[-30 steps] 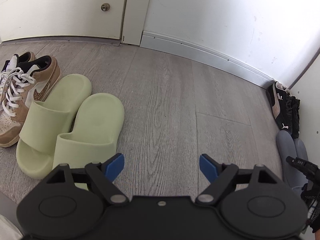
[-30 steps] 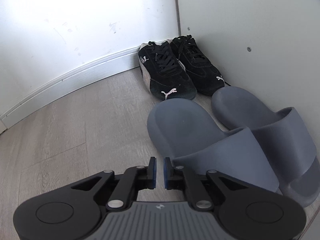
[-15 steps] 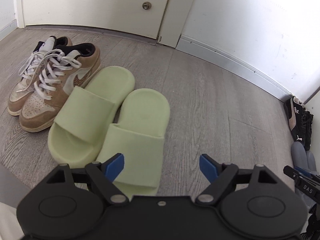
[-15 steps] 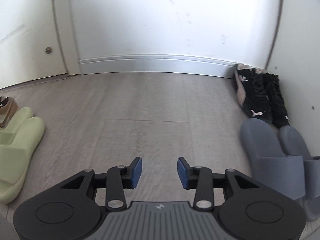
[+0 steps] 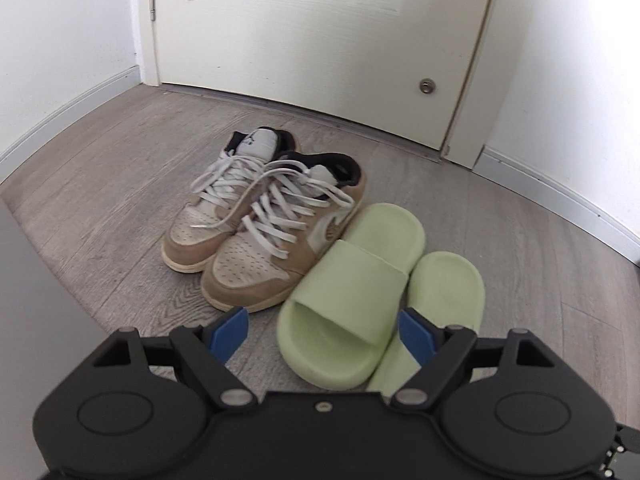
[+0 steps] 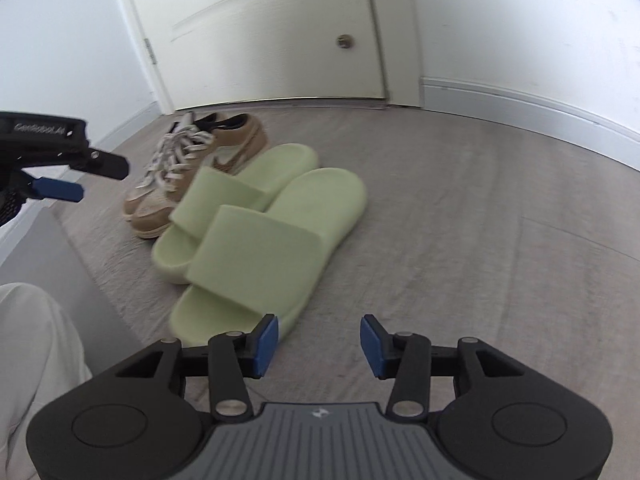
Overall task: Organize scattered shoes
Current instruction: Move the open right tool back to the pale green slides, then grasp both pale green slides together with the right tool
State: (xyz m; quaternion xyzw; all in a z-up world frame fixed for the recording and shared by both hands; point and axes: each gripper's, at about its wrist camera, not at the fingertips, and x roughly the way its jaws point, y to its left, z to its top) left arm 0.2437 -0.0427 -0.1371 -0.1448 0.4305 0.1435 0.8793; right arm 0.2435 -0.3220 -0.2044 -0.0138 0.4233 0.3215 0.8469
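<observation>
Both grippers swing away from the corner with the black trainers and grey slides, which drop out of view, and now face the door [image 5: 304, 40] and the other group of shoes. That corner pair-up looks finished to me, so attention shifts to what is left.

Out front, the tan sneakers [image 5: 256, 220] sit side by side on the grey wood floor [image 5: 100, 184], laces loose. Just beside them lie the green slides [image 5: 360, 292], touching each other, the nearer one overlapping its partner's edge and pressed against the closer sneaker. A second ago these sat off at the left edge of the left wrist view; now they sit nearly centred.

Left gripper [image 5: 326, 330] hovers with jaws spread wide, nothing between them, the toe of one slide showing past its tips. Right gripper [image 6: 316, 344], pinched nearly shut a second ago, is opening its jaws; they are empty, and the nearer slide's toe end [image 6: 240, 312] lies just beside the left pad.

My read: the green slides are next, probably one per gripper. They are soft and light, so a clamp on the strap should hold.
</observation>
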